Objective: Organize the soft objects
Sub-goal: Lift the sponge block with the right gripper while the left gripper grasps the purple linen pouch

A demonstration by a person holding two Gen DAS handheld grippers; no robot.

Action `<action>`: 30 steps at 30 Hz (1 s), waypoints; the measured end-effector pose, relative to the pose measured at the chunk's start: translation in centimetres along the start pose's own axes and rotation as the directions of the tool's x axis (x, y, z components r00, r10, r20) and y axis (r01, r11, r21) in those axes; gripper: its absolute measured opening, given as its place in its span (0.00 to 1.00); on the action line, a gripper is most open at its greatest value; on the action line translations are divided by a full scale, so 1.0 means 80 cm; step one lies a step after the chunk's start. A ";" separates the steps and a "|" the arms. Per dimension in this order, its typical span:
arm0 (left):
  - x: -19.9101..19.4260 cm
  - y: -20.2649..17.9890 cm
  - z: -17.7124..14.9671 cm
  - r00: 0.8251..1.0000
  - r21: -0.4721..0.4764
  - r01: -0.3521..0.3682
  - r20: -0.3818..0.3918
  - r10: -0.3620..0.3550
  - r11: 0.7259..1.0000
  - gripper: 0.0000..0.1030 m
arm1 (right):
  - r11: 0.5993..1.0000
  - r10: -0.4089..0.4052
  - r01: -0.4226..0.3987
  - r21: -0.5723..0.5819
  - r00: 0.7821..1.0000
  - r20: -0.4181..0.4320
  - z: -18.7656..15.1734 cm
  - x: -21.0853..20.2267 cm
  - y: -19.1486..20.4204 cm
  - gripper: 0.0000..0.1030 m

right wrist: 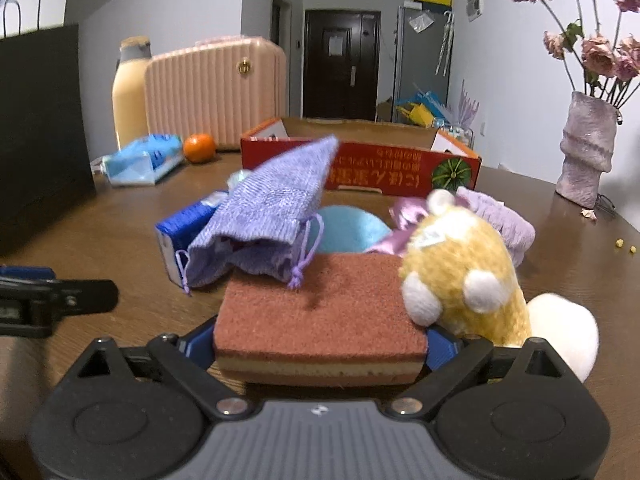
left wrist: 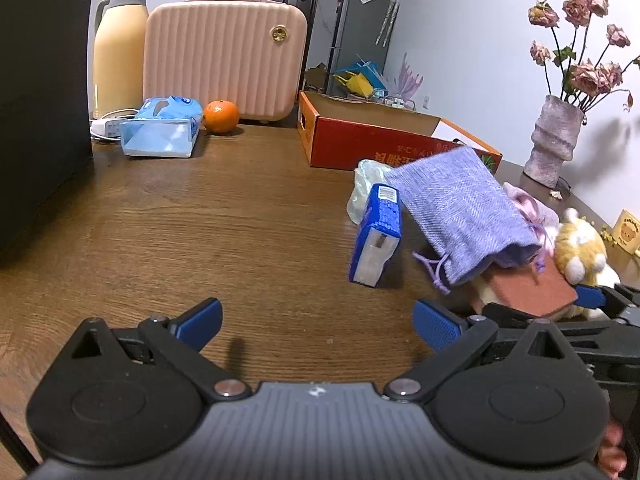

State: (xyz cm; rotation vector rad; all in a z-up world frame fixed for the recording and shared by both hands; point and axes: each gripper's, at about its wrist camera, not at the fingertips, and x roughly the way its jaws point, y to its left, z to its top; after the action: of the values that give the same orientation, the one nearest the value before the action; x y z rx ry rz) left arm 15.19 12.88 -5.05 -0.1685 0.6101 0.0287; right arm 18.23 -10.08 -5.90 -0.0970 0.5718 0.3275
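Note:
My right gripper (right wrist: 320, 344) is shut on a brown-topped sponge (right wrist: 320, 312), held just above the table; the sponge also shows in the left wrist view (left wrist: 532, 288). A purple drawstring pouch (right wrist: 272, 212) rests partly on the sponge's far edge and on a blue carton (right wrist: 180, 224). A yellow plush toy (right wrist: 464, 276) leans against the sponge's right side. Behind lie a light blue round pad (right wrist: 348, 228) and a lilac ruffled cloth (right wrist: 496, 216). My left gripper (left wrist: 316, 324) is open and empty over bare table, left of the pile.
An open red cardboard box (right wrist: 360, 168) stands behind the pile. A pink case (left wrist: 224, 60), a yellow thermos (left wrist: 120, 48), a tissue pack (left wrist: 164, 128) and an orange (left wrist: 221, 116) sit at the back left. A vase of dried roses (right wrist: 588, 148) stands at the right. A black bag (left wrist: 40, 100) is at the left.

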 end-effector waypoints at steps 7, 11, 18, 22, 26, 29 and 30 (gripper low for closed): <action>-0.004 -0.002 0.002 1.000 0.005 -0.018 -0.001 0.018 1.000 1.00 | 1.000 0.018 -0.018 0.006 0.998 0.060 0.003 -0.041 0.008 0.95; -0.020 -0.003 0.002 0.999 0.012 -0.032 0.011 0.032 0.999 1.00 | 1.000 0.010 -0.011 0.005 0.994 0.110 0.012 -0.067 0.007 0.95; -0.053 -0.003 0.011 0.996 0.004 -0.056 0.067 0.055 0.998 1.00 | 1.000 -0.004 0.001 0.017 0.987 0.161 0.017 -0.101 -0.002 0.95; -0.066 -0.009 0.016 0.995 0.010 -0.059 0.087 0.058 0.998 1.00 | 0.999 -0.029 0.022 0.034 0.981 0.190 0.020 -0.121 -0.015 0.95; -0.068 -0.014 0.021 0.994 0.017 -0.058 0.092 0.056 0.998 1.00 | 0.997 -0.059 0.050 0.051 0.980 0.190 0.020 -0.127 -0.030 0.95; -0.063 -0.019 0.024 0.995 0.021 -0.057 0.084 0.055 0.998 1.00 | 0.996 -0.074 0.063 0.063 0.979 0.189 0.020 -0.130 -0.043 0.95; -0.061 -0.022 0.026 0.995 0.024 -0.055 0.080 0.053 0.998 1.00 | 0.996 -0.078 0.066 0.068 0.979 0.188 0.020 -0.129 -0.047 0.95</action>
State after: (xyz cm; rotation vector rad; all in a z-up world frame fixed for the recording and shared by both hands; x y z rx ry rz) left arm 12.50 11.63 -0.34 -0.1248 0.5356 0.0792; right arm 12.12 -16.17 1.10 -0.0269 0.3868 0.2452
